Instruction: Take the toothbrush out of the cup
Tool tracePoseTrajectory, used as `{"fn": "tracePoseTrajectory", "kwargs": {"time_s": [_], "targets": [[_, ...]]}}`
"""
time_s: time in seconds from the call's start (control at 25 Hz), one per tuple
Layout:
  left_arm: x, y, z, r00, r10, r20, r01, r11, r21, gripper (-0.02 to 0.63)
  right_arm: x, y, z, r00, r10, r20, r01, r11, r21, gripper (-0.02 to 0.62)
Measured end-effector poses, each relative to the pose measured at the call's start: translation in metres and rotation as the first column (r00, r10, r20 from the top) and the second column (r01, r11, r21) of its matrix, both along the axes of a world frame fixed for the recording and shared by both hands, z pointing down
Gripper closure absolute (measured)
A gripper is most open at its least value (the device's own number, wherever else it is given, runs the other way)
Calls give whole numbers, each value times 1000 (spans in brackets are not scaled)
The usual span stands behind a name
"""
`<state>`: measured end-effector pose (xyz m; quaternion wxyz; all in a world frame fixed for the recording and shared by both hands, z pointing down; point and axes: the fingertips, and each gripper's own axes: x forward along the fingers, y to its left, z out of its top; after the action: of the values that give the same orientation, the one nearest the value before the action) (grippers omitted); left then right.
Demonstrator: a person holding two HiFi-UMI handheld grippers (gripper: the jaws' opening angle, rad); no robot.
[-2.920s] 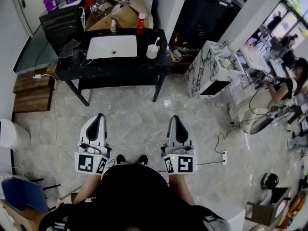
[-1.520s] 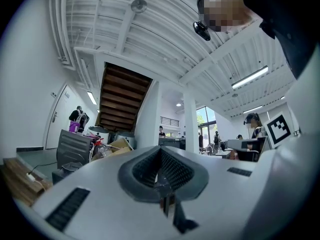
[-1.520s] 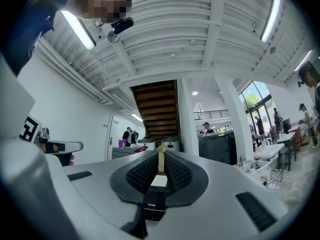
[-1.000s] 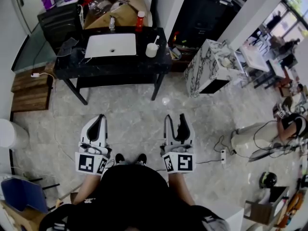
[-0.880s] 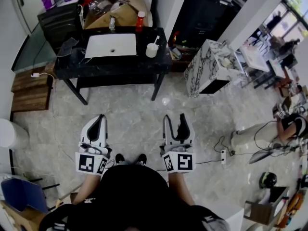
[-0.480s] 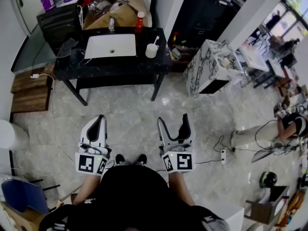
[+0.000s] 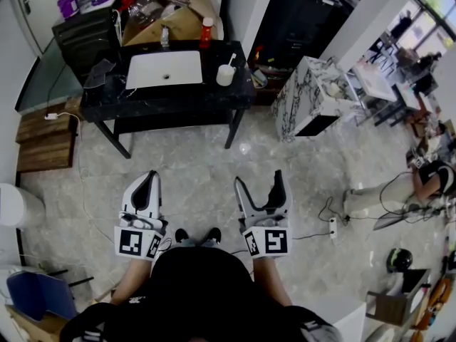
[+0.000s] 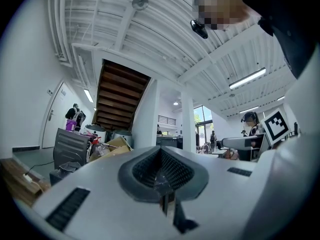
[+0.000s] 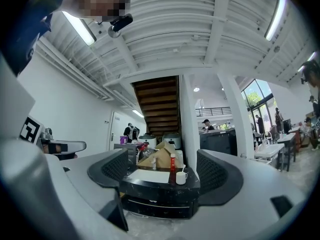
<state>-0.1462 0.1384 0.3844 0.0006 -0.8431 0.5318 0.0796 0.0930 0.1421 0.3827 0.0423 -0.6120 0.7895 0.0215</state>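
A white cup [image 7: 226, 75] with a toothbrush [image 7: 231, 60] standing in it sits at the right end of a black table [image 7: 178, 96], far ahead of both grippers. The right gripper view shows the cup [image 9: 181, 177] small between the jaws, well beyond them. My right gripper [image 7: 258, 185] is held over the floor with its jaws opening wide and nothing between them. My left gripper [image 7: 144, 187] hangs beside it, jaws pressed together and empty.
A white sink basin [image 7: 164, 69] is set in the black table, with a red bottle [image 7: 207, 33] and a cardboard box [image 7: 175, 9] behind it. A marble-patterned cabinet [image 7: 306, 98] stands to the right. A power strip and cable [image 7: 331, 228] lie on the floor at right.
The right gripper's jaws have spread from nearly together to wide apart. The left gripper stays shut and still. The person at the right edge of the head view has shifted.
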Motion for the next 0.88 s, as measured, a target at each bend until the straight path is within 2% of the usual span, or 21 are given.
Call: {"fn": "tracePoseTrajectory", "kwargs": {"time_s": [0.6,0.88], "targets": [[-44,3,13,999,52,-10,-52,998,-27,603,-24,14,9,995,95,-12,-95,995,-3,176],[-56,-15,17,998,56,-9,-56,998,-34,603,-34,-7,17,995,96,-6,-96,995,-14,176]]}}
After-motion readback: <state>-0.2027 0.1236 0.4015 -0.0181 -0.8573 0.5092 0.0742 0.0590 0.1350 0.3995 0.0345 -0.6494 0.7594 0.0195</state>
